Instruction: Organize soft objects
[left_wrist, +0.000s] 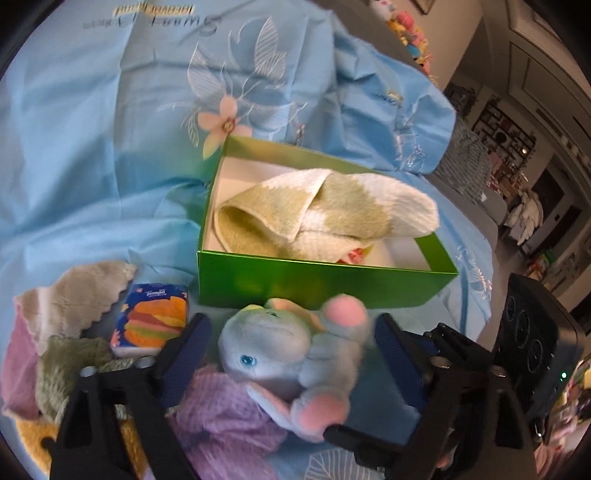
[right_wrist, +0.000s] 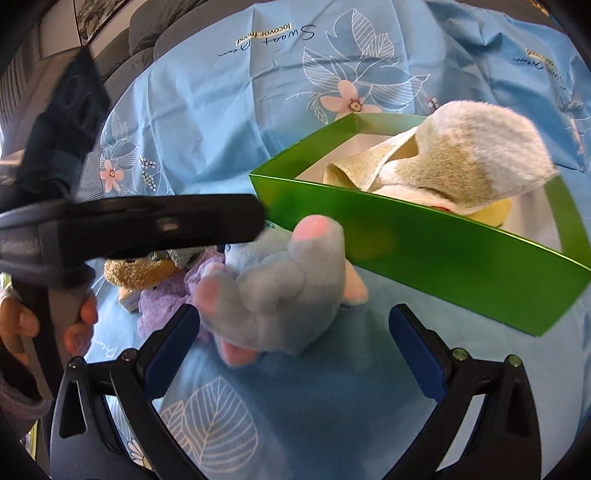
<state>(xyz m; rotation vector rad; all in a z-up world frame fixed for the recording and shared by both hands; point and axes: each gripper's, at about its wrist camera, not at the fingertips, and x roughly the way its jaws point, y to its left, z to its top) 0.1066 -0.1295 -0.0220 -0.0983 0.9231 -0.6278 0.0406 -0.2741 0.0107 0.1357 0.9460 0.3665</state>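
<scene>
A blue plush elephant (left_wrist: 291, 354) with pink feet lies on the bed just in front of a green box (left_wrist: 325, 284). My left gripper (left_wrist: 293, 321) is open and straddles the elephant. Its right pad (left_wrist: 391, 347) is close against a foot and its left pad (left_wrist: 192, 350) stands a little off the head. In the right wrist view the elephant (right_wrist: 273, 288) sits at the tips of my open right gripper (right_wrist: 293, 314), with the left gripper's black body (right_wrist: 166, 221) just above it. A green-and-white towel (left_wrist: 332, 206) fills the box and hangs over its far rim.
A purple cloth (left_wrist: 229, 417) lies under the elephant. Left of it are a tissue pack (left_wrist: 153, 319) and a heap of grey, pink and green cloths (left_wrist: 70, 332). A light blue flowered sheet (left_wrist: 92, 147) covers the bed. A black device (left_wrist: 532, 350) stands at the right edge.
</scene>
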